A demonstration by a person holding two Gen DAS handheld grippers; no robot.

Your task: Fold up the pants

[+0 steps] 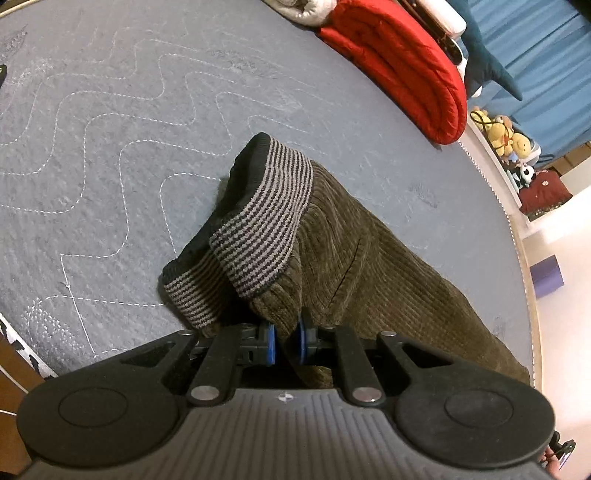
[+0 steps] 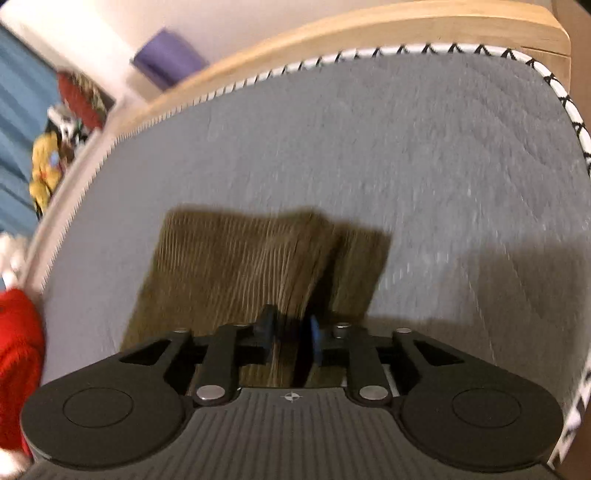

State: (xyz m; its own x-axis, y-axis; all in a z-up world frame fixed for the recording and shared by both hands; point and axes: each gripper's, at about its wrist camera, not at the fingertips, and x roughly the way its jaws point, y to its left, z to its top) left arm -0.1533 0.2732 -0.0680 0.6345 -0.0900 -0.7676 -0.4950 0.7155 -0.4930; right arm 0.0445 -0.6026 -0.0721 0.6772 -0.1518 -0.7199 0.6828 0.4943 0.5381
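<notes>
Olive-brown corduroy pants [image 1: 369, 266] with a grey-and-black striped knit waistband [image 1: 258, 221] lie on a grey quilted mattress [image 1: 110, 147]. My left gripper [image 1: 286, 341] is shut on the corduroy just below the waistband, which stands bunched up in front of it. In the blurred right wrist view the pants [image 2: 240, 258] hang in a flat panel, leg ends toward the far side. My right gripper [image 2: 291, 338] is shut on a fold of that fabric, lifted above the mattress [image 2: 443, 166].
A folded red quilt [image 1: 399, 62] lies at the mattress's far right edge, with stuffed toys [image 1: 506, 136] and a purple block [image 1: 546, 277] on the floor beyond. The wooden bed frame [image 2: 332, 33] borders the mattress in the right view.
</notes>
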